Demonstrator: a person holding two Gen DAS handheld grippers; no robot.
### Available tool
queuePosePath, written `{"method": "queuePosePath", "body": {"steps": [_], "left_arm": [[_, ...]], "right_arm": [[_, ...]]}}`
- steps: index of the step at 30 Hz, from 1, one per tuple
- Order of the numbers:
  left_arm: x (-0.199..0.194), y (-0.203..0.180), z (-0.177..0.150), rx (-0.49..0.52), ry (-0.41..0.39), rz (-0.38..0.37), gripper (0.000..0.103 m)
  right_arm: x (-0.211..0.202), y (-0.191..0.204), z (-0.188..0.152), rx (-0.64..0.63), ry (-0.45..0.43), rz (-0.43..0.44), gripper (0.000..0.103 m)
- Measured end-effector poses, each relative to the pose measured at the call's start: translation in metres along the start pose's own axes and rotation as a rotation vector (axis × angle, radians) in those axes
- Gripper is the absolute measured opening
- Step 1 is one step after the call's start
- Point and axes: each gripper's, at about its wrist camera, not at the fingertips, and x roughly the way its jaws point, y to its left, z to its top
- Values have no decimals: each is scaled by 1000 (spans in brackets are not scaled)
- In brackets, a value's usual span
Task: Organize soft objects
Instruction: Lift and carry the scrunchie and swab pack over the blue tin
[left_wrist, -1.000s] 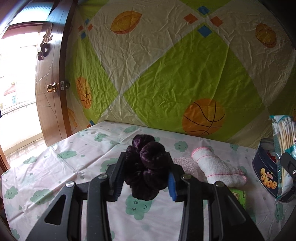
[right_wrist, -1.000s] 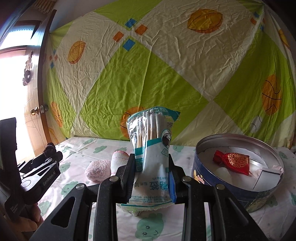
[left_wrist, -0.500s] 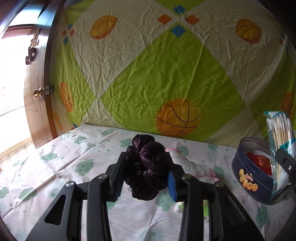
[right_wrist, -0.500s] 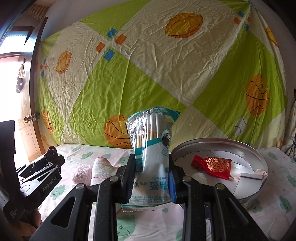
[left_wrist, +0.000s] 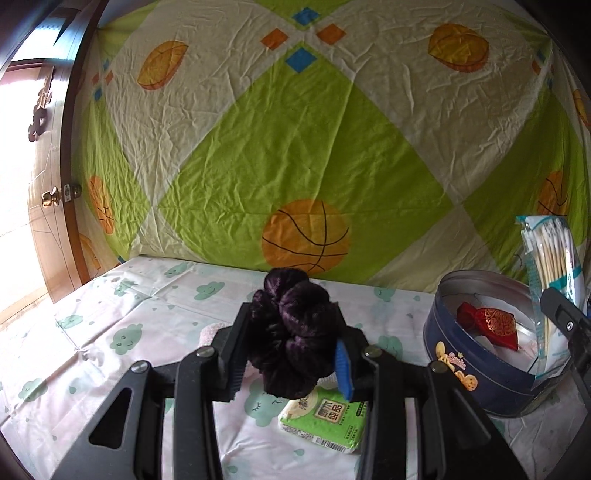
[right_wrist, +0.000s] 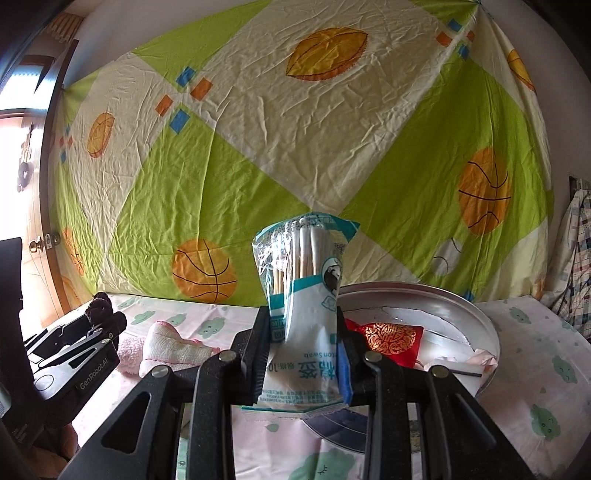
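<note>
Left wrist view: your left gripper (left_wrist: 291, 354), pinching the purple scrunchie (left_wrist: 293, 339), has swung right, bringing the blue tin (left_wrist: 476, 380) closer. Your right gripper (right_wrist: 303, 354) clamps the cotton swab pack (right_wrist: 304, 295) at the tin's rim, so both drops look near.
</note>
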Motion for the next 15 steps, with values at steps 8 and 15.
{"method": "queuePosePath", "body": {"steps": [8, 15], "left_arm": [[3, -27, 1, 23, 3, -35, 38], [6, -52, 4, 38, 2, -75, 38]], "right_arm": [[3, -31, 5, 12, -2, -51, 33], [6, -59, 8, 27, -4, -99, 33]]}}
